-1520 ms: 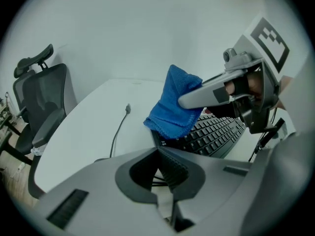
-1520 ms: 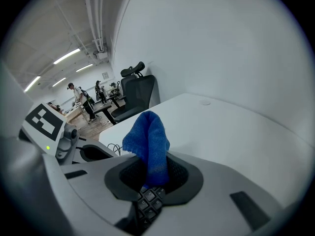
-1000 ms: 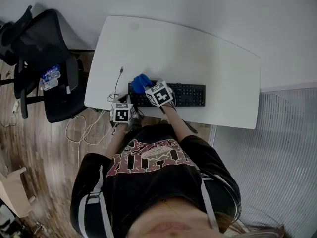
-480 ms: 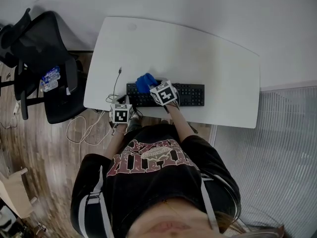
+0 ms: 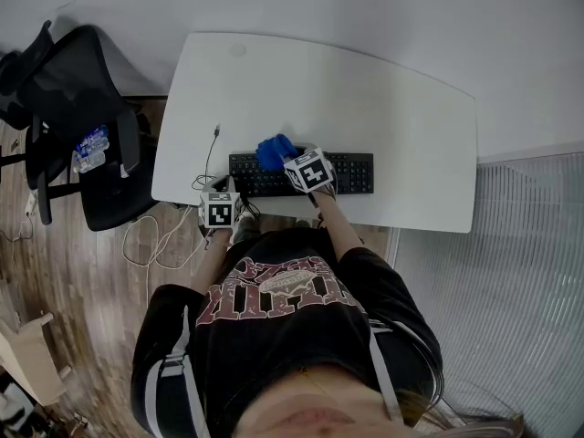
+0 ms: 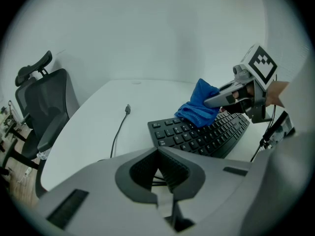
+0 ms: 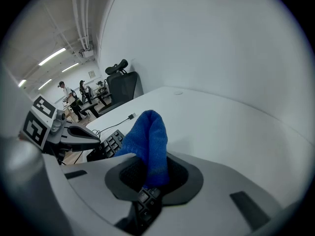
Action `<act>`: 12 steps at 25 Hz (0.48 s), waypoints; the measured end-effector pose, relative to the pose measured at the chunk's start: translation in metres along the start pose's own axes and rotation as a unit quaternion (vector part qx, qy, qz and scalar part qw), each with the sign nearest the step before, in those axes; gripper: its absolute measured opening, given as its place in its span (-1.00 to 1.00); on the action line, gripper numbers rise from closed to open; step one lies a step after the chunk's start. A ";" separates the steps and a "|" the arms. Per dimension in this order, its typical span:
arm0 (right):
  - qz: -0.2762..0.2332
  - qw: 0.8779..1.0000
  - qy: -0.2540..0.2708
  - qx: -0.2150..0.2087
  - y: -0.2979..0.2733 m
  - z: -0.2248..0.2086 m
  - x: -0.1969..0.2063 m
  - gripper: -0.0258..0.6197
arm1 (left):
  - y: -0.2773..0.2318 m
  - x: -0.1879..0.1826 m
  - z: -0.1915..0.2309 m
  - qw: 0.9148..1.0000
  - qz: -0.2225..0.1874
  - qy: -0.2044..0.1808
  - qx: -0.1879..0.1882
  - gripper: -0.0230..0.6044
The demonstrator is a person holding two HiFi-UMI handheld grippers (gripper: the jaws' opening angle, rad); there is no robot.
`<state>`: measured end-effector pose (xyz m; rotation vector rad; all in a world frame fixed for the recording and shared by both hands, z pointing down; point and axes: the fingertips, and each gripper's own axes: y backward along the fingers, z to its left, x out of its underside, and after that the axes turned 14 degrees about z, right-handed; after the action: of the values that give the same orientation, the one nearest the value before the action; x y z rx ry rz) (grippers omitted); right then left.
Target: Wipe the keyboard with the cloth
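the maroon print on the person's black shirt (image 5: 283,290) is too warped to read, and the keys' legends are too small. the right gripper (image 7: 147,175) is clamped on a blue cloth (image 7: 147,139), which rests on the left half of the black keyboard (image 5: 351,173). the left gripper (image 6: 158,154) sits at the table's near edge, just left of the keyboard, jaws together and empty. a loose cable (image 5: 212,149) lies on the white table (image 5: 365,99). a black chair (image 5: 82,89) stands on the wood floor (image 5: 82,272), and the wall is plain white.
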<state>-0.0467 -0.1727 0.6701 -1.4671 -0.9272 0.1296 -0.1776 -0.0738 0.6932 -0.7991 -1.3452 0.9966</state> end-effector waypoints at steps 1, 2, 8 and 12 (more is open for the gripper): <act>0.000 1.000 -0.001 0.001 0.001 -0.002 0.002 -0.72 | -0.001 0.001 0.000 1.000 0.002 0.001 -0.002 -0.81; 0.001 1.000 -0.002 0.003 0.001 -0.005 0.005 -0.72 | -0.002 0.003 0.000 1.000 0.004 0.002 -0.003 -0.81; 0.002 1.000 -0.010 0.012 0.008 -0.021 0.018 -0.72 | -0.002 0.002 0.000 1.000 0.000 0.000 -0.006 -0.81; 0.003 1.000 -0.017 0.018 0.014 -0.033 0.027 -0.72 | -0.001 0.003 0.000 1.000 0.003 0.000 -0.009 -0.81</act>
<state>-0.0025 -0.1800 0.6751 -1.4373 -0.9444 0.1751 -0.1778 -0.0717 0.6955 -0.8173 -1.3541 0.9912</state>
